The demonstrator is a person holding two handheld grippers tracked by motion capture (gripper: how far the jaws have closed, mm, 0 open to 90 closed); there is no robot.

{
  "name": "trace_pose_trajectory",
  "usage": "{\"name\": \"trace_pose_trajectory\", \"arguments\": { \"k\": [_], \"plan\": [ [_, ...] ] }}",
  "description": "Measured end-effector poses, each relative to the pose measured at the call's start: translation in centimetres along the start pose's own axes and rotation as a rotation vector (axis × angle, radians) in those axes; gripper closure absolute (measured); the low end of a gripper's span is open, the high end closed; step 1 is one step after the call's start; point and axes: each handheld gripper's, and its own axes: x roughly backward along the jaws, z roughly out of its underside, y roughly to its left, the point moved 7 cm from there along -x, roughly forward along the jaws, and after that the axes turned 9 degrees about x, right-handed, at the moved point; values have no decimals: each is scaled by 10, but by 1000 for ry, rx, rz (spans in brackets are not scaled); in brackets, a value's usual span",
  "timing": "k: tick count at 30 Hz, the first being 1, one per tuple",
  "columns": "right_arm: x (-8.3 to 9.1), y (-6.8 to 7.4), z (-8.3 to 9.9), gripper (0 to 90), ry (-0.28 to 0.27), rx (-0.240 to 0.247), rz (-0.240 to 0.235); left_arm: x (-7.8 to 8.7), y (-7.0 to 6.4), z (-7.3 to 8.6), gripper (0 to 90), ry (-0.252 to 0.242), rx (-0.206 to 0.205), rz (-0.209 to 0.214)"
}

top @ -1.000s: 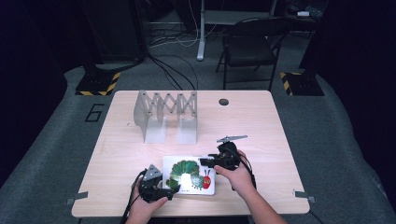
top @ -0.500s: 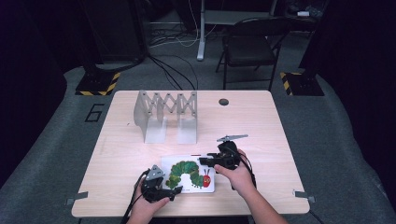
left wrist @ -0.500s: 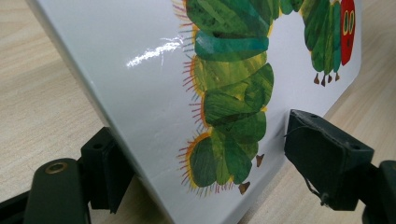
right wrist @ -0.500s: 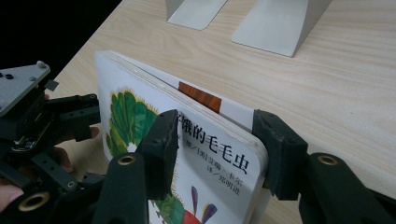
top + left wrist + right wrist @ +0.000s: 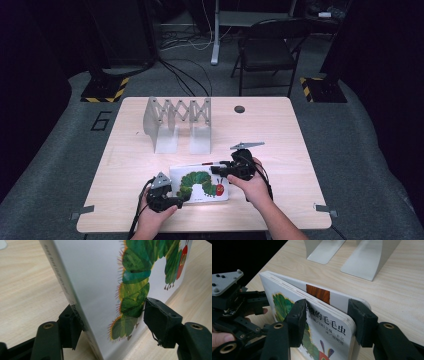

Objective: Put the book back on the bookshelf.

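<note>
While both grippers clamp the book (image 5: pixel 200 184) between their fingers, it sits tilted off the worktop (image 5: pixel 280 130) | left gripper (image 5: pixel 167 201) pinches the spine edge, right gripper (image 5: pixel 220 170) the opposite corner | risk: you pull unevenly, boards twist and slip free.

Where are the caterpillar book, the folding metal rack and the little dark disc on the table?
caterpillar book (image 5: pixel 200 184): high view, on its cover's green caterpillar.
folding metal rack (image 5: pixel 178 117): high view, on its criss-cross lattice.
dark disc (image 5: pixel 239 109): high view, on its middle, near the table's far edge.
</note>
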Motion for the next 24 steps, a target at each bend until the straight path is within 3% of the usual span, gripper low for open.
{"name": "trace_pose_trajectory", "arguments": {
  "k": [5, 8, 11, 19, 24],
  "plan": [
    [4, 8, -8, 447, -24, 0, -33, 7, 7, -6, 444, -19, -31, -40],
    [5, 13, -10, 437, -28, 4, -59, 9, 9, -7, 467, -21, -89, -73],
    [5, 14, -7, 428, -29, 28, -43, 11, 8, -4, 489, -18, -136, -78],
    [6, 12, -6, 397, -42, 57, -36, 13, 5, -2, 511, -27, -129, -48],
    [10, 8, -11, 397, -62, 41, -24, 17, -1, 2, 513, -28, -146, -34]
  ]
}}
